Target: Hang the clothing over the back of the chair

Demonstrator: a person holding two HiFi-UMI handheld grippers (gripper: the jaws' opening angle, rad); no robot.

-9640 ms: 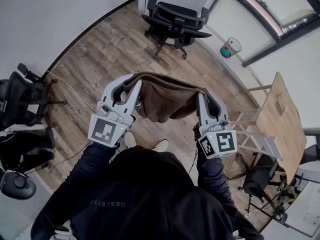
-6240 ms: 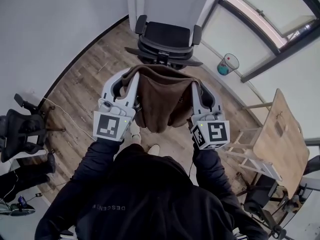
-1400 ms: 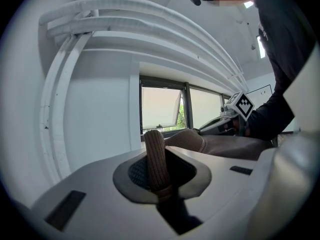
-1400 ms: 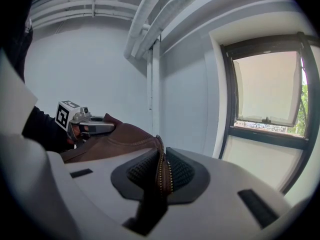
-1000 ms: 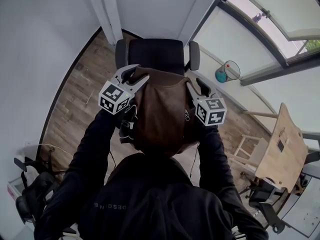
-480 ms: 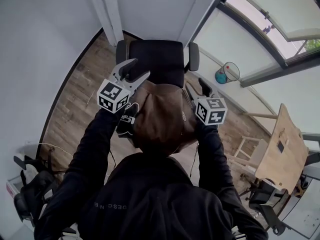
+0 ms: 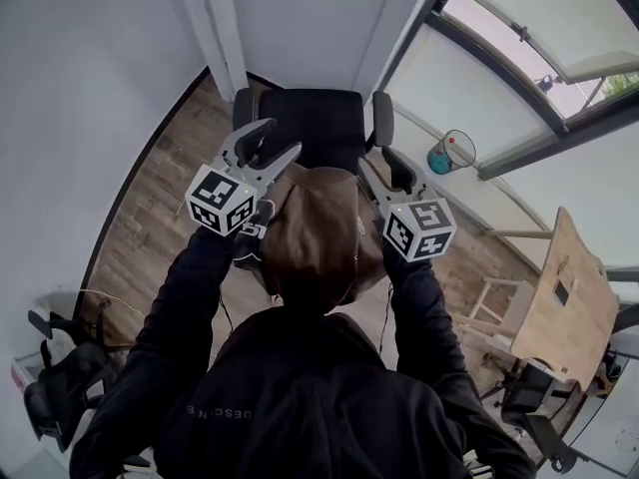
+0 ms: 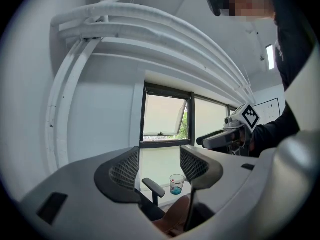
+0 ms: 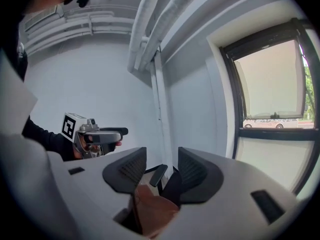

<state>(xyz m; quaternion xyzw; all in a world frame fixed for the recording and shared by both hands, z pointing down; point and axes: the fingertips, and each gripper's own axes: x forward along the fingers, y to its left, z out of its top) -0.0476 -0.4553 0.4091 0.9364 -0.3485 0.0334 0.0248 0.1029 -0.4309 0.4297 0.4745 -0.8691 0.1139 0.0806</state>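
Note:
The brown clothing lies draped over the back of the black office chair, right in front of the person. My left gripper hovers above the clothing's left shoulder, open, with nothing between its pads. My right gripper is above the right side of the clothing. Its jaws are closing and nothing is between them. In the left gripper view the clothing shows low, under the jaws, beside a chair armrest. The right gripper view shows the clothing below its jaws too.
A clear bin with something blue inside stands by the window wall to the chair's right. A wooden table is at the far right, a white pillar behind the chair, and other black chairs at the lower left.
Both grippers let go of the clothing's top edge, opened and rose away. The clothing settled onto the chair back.

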